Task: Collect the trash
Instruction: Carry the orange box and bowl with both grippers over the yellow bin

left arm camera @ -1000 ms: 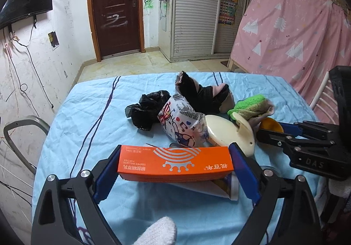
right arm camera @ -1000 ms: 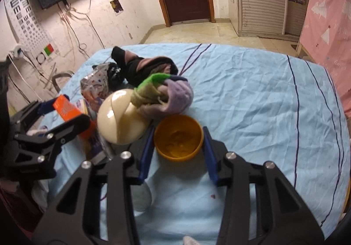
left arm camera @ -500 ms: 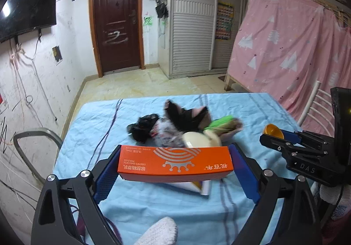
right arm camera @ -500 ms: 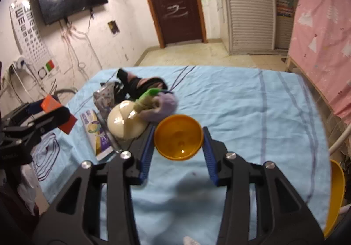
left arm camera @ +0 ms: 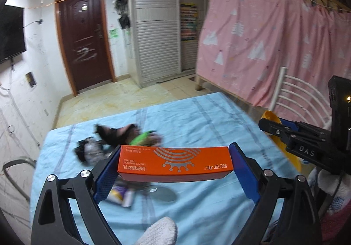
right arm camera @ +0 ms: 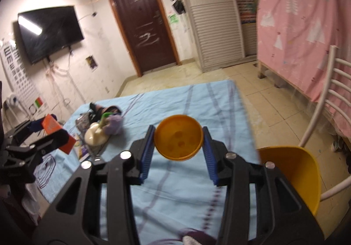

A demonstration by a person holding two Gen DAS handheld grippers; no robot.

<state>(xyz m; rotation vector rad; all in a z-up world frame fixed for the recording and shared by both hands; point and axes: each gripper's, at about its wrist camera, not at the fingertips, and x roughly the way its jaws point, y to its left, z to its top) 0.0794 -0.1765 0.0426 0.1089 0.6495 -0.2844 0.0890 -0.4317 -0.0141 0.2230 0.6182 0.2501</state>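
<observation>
**Both grippers loaded above the blue sheet**

Spread across the table: a light blue striped cloth [right arm camera: 186, 100]. At its right edge, a yellow plastic chair seat [right arm camera: 291, 170] with a white metal back. On the cloth's left part, a blurred heap of dark, green and purple rags [left arm camera: 122, 137] beside a cream rounded plastic piece [right arm camera: 95, 136]. Clamped lengthwise in the left gripper [left arm camera: 174, 166], pads pressing both ends: a long orange cardboard box [left arm camera: 174, 164], lifted clear of the cloth. Pinched across its rim in the right gripper [right arm camera: 178, 143], also off the cloth: a small round orange plastic bowl [right arm camera: 178, 143].
</observation>
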